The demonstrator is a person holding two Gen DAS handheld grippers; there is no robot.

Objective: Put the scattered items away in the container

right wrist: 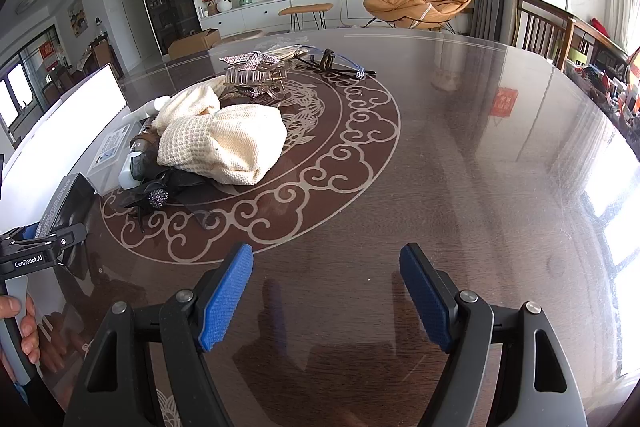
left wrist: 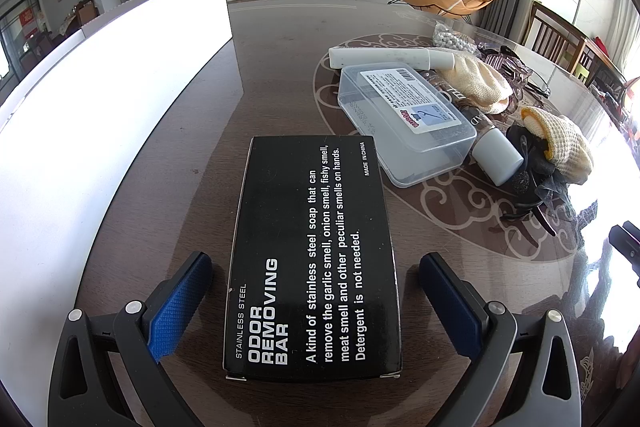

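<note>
Two wrist views over a glossy dark table (right wrist: 460, 147) with a pale scroll pattern. Left gripper (left wrist: 316, 287) spread wide, one blue pad either side of a black box (left wrist: 312, 259) printed "Odor Removing Bar"; pads beside the box's long edges, apparently not yet touching. Box lying flat on the table, just beside a tall white container (left wrist: 120, 115) to its left, interior washed out by glare and unreadable. Right gripper (right wrist: 326, 293) also spread, empty, hovering over bare tabletop well apart from everything.

Further out, a pile yet to be tidied: clear lidded plastic case (left wrist: 404, 123), white tube (left wrist: 384, 57), capped bottle (left wrist: 494, 155), two cream knitted cloths (right wrist: 224, 143), black hair bow (right wrist: 160, 193), clear hair claw (right wrist: 256, 75), safety glasses (right wrist: 340, 63), bag of white beads (left wrist: 452, 41).

Judging by this, task at an early stage: nothing visibly stowed, box seemingly first, nearly everything left.
</note>
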